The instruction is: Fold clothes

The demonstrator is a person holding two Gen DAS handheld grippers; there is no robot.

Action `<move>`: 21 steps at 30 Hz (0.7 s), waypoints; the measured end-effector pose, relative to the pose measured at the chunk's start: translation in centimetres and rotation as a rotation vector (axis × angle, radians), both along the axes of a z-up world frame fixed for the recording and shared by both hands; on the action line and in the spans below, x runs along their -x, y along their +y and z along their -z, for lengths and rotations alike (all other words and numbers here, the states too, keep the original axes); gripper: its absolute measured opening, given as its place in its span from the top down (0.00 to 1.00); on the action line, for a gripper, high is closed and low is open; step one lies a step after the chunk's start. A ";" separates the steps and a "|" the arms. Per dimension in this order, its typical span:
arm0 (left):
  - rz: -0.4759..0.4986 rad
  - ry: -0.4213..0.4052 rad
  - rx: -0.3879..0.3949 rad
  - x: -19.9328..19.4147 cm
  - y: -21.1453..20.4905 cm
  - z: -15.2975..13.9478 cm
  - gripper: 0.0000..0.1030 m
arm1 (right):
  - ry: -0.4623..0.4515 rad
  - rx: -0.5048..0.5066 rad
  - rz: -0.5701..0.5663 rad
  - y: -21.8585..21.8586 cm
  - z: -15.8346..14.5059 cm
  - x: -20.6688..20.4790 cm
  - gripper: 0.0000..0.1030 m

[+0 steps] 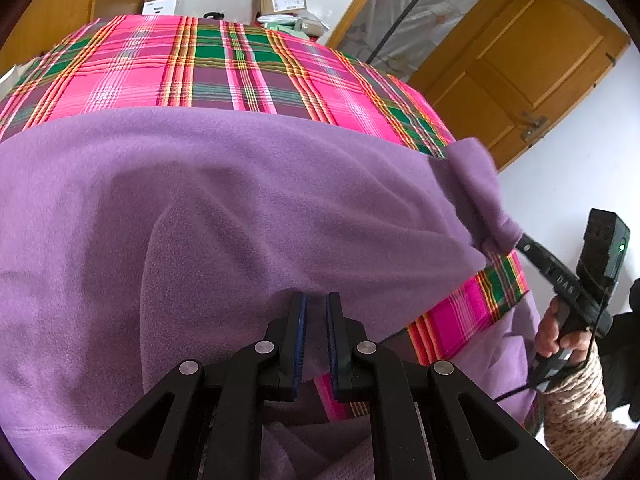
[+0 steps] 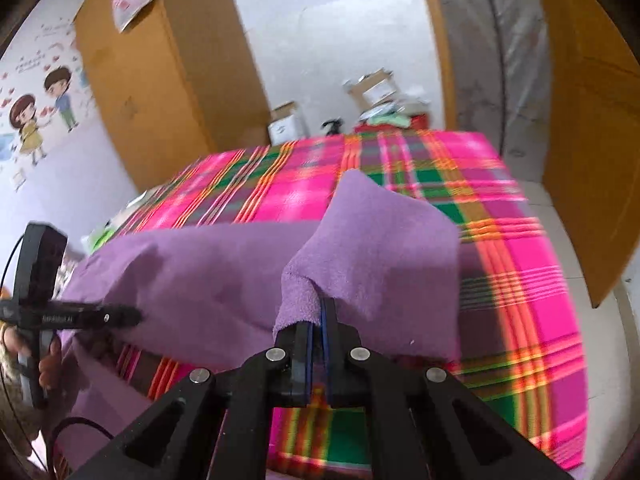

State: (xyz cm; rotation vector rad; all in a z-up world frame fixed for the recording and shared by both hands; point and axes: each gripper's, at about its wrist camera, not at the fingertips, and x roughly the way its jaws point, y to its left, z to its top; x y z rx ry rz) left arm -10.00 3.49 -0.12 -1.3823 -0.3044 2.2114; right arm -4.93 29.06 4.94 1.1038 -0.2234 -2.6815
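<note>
A purple fleece garment [image 1: 248, 208] lies spread over the pink plaid cloth [image 1: 224, 64]; the left gripper [image 1: 316, 304] hovers just above its near part, jaws narrowly parted and empty; the right gripper [image 2: 320, 312] pinches a lifted fleece corner [image 2: 372, 248], raised off the cloth; a hand [image 1: 560, 332] grips its handle.

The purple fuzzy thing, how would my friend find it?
Look for the big table under the pink and green checked cloth. The purple fleece garment lies across its near side, and it is soft and plain, without stripes. The right gripper pinches one corner.
</note>
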 end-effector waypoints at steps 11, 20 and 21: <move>0.004 0.001 -0.013 0.2 -0.1 0.1 0.91 | -0.068 -0.015 0.027 0.8 -1.0 -1.7 0.76; 0.003 0.004 -0.016 0.1 -0.2 0.1 0.91 | -0.058 0.141 0.226 6.8 -1.0 -3.4 0.67; 0.004 0.005 -0.016 0.1 -0.2 0.1 0.91 | -0.071 0.176 0.254 7.6 -0.6 -3.1 0.67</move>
